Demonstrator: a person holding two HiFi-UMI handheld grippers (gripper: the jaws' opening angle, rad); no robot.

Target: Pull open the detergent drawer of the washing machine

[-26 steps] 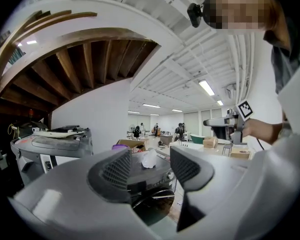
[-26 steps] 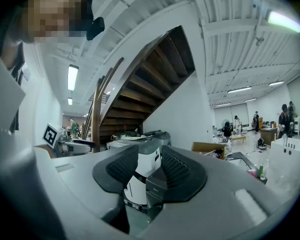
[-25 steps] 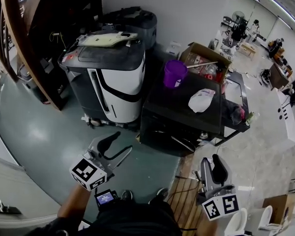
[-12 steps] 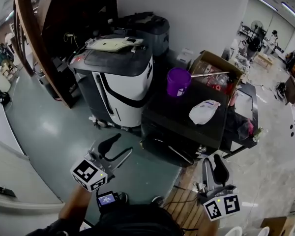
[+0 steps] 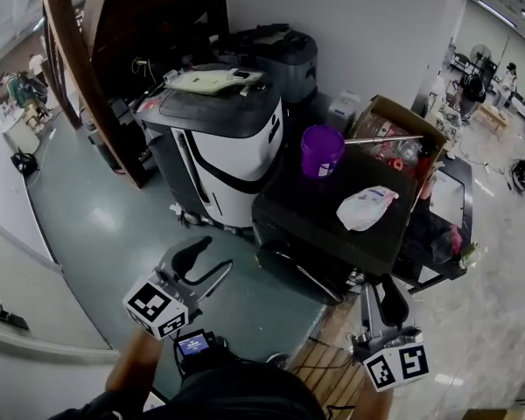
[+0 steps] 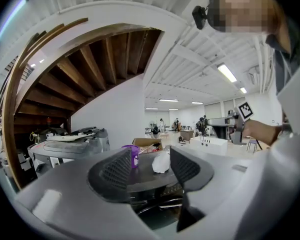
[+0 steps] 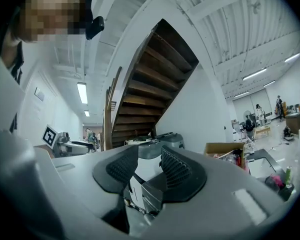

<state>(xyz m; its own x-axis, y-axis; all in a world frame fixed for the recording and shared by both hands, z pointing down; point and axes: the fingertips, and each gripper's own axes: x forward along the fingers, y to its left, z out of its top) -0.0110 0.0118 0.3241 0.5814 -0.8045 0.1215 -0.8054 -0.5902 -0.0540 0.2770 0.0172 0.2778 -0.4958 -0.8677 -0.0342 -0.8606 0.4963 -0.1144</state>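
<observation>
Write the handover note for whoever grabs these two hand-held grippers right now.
Left hand-held gripper: jaws apart, empty, held low over the green floor, pointing at the black unit.
Right hand-held gripper: jaws apart, empty, low by the black unit's near corner, pointing at the grey-and-white machine.
Job's things: no detergent drawer can be made out in any view. The black unit bears a purple cup and a white bag.
Done: nothing; neither gripper touches anything.
Left: find the drawer, grip its front, pull it open.
</observation>
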